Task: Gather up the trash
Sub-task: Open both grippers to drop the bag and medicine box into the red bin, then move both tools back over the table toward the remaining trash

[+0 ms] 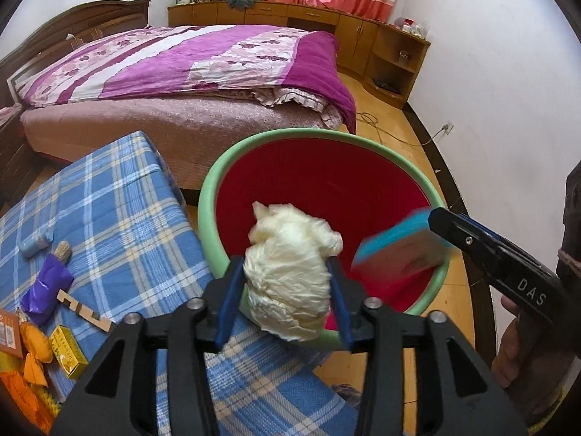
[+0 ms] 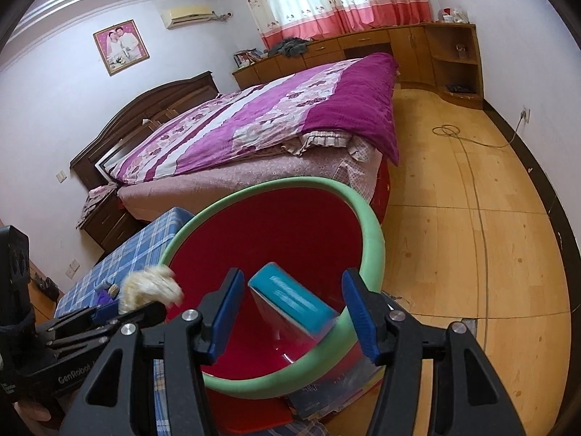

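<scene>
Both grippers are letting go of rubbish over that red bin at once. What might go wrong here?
The crumpled plastic bag sits over the near green rim of the bin, between the left gripper pads, so it may fall outside or cling to them. The teal box is tumbling free near the rim's other side and might bounce out.

We see left gripper (image 1: pixel 287 290): black angular frame, blue pads, silver screw heads. Right gripper (image 2: pixel 294 312): same black frame, blue ribbed pads, silver screws. White "DAS" lettering on right gripper's side, "GenRobot" on left's. Dark cuff (image 1: pixel 570 254) at our right wrist.
</scene>
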Motion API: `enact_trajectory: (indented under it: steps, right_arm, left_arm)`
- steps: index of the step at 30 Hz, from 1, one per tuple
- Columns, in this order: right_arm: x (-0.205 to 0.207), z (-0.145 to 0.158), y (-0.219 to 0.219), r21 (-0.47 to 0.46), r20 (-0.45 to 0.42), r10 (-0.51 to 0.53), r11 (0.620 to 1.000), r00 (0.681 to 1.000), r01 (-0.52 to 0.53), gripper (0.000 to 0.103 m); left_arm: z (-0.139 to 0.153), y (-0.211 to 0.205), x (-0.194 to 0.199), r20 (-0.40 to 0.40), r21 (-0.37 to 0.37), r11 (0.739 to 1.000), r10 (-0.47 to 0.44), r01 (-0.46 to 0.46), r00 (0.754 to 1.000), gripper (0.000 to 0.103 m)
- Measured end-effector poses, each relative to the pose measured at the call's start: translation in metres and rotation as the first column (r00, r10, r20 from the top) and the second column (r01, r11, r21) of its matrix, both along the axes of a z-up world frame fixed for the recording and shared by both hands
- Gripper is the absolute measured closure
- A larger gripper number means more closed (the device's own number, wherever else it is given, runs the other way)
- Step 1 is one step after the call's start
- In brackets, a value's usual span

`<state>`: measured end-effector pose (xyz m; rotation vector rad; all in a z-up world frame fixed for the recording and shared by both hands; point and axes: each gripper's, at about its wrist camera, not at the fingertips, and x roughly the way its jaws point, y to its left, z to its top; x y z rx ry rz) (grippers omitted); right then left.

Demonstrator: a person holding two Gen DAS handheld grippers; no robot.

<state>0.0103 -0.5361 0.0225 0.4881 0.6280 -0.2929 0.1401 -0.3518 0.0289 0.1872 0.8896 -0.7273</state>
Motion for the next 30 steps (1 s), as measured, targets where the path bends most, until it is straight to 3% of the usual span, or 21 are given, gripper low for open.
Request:
enact_trajectory:
  steps: [4,9,13,30]
  right_arm:
    - [-0.002,0.001,0.0,-0.001,0.006,-0.006,1.0,1.0,0.006,0.043]
    - [-0.005,0.005,0.001,0.002,0.014,-0.015,1.0,1.0,0.015,0.042]
    - [-0.012,0.012,0.005,-0.001,0.025,-0.013,1.0,1.0,0.013,0.041]
    - [-0.036,0.034,0.048,-0.006,0.052,0.055,0.998,0.997,-0.055,0.036]
  left_arm:
    - [0.0,0.0,-0.002,0.028,0.005,1.0,0.006,-0.006,1.0,0.047]
    - [0.003,0.005,-0.004,0.021,-0.014,1.0,0.008,-0.008,1.0,0.045]
    - [0.008,0.013,-0.008,0.023,-0.032,0.999,0.03,-0.029,0.999,0.033]
    - [0.036,0.075,-0.037,0.025,-0.091,0.988,0.127,-0.125,0.992,0.029]
